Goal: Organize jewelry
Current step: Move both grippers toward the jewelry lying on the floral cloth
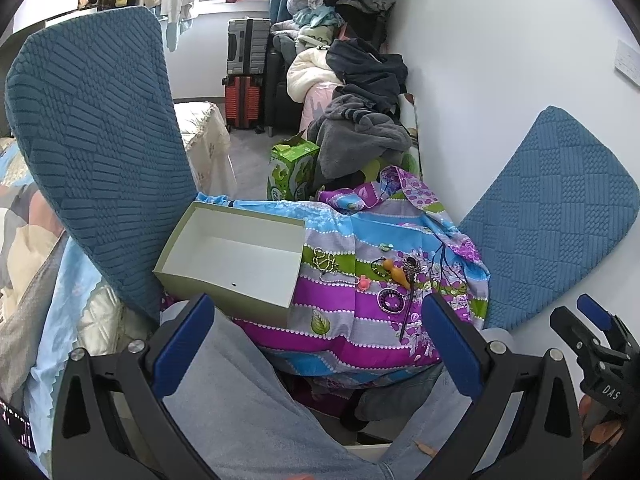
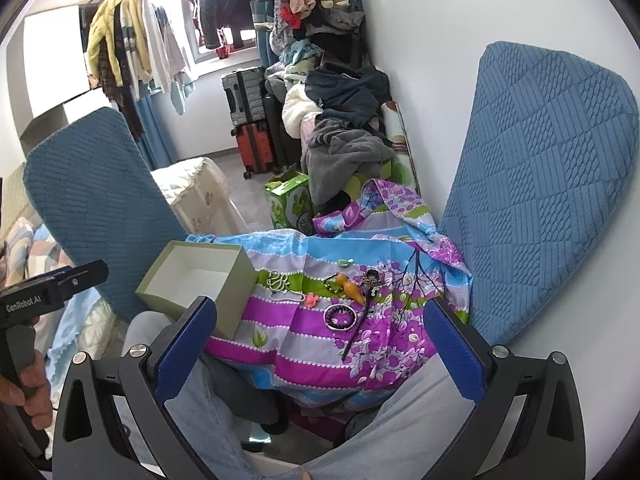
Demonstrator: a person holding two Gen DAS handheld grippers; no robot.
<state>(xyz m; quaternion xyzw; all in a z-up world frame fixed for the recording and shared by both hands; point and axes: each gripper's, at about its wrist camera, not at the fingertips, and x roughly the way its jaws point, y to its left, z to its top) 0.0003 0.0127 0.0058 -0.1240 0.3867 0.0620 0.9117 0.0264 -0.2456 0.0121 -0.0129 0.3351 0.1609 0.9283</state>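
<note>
Both grippers hang low over the person's lap, above the grey trousers [image 1: 248,392]. On the left gripper [image 1: 316,344] the blue pads are spread wide with nothing between them; the right gripper [image 2: 320,344] is spread just as wide and holds nothing either.

Ahead of them, at twelve o'clock, the jewelry lies scattered on a bright flowered cloth [image 1: 348,320] of purple, blue and green bands. An orange pendant [image 1: 394,270] sits near the middle, touching a dark beaded loop. Just at its three o'clock lies a dark metal charm [image 1: 412,268] with a long dark strand trailing toward six o'clock. At the pendant's nine o'clock a pale bead chain [image 1: 326,264] curls on the green band, and a small pink piece [image 1: 363,283] rests at the chain's four o'clock. A round dark ring-shaped ornament [image 1: 390,302] lies at the pendant's six o'clock, and a small green clip [image 1: 386,246] at its twelve.

An open cardboard box [image 1: 176,270], white inside, sits on the cloth at nine o'clock from the jewelry, apart from all of it. Blue knitted chair backs [image 1: 100,140] flank the cloth. Beyond, at twelve o'clock, stand a green carton [image 1: 292,172], piled clothes [image 1: 360,136] and stacked suitcases [image 1: 246,80].
</note>
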